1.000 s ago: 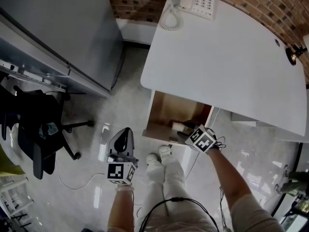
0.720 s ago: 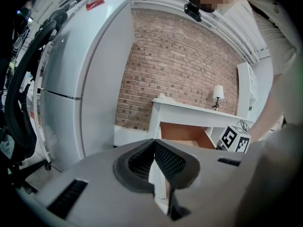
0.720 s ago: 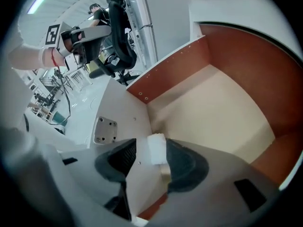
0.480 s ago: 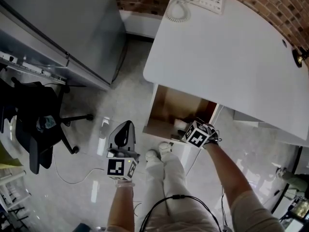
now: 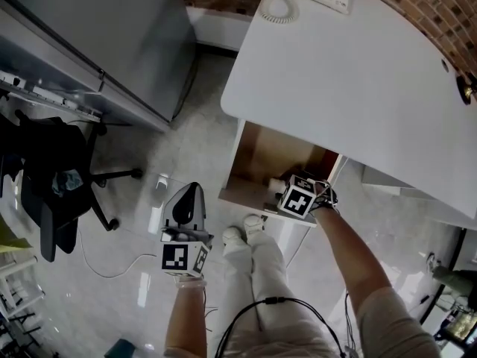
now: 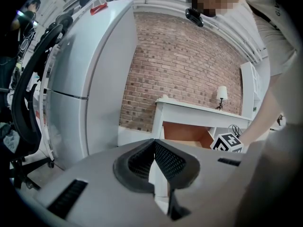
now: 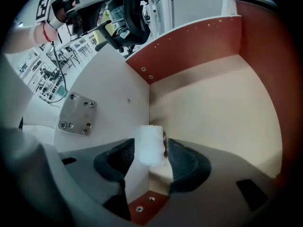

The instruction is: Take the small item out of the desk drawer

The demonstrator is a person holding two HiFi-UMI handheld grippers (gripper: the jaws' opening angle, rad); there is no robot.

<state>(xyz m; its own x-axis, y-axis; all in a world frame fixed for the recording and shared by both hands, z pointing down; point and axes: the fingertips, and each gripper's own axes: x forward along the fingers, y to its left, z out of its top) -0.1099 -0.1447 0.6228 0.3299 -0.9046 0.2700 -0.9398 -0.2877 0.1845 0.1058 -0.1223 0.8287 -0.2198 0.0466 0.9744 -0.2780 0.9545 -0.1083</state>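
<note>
Our right gripper [image 7: 151, 148] points down into the open drawer [image 7: 189, 46]. Its jaws have just been opening and are wide apart. The small white item [image 7: 148, 143] stands between them, in the drawer's corner. Our left gripper [image 6: 154, 143] is squeezed tight on nothing, out over the floor. Past it stands the white desk [image 5: 350, 80].

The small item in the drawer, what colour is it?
The small item is white; the right gripper view shows it best.
</note>
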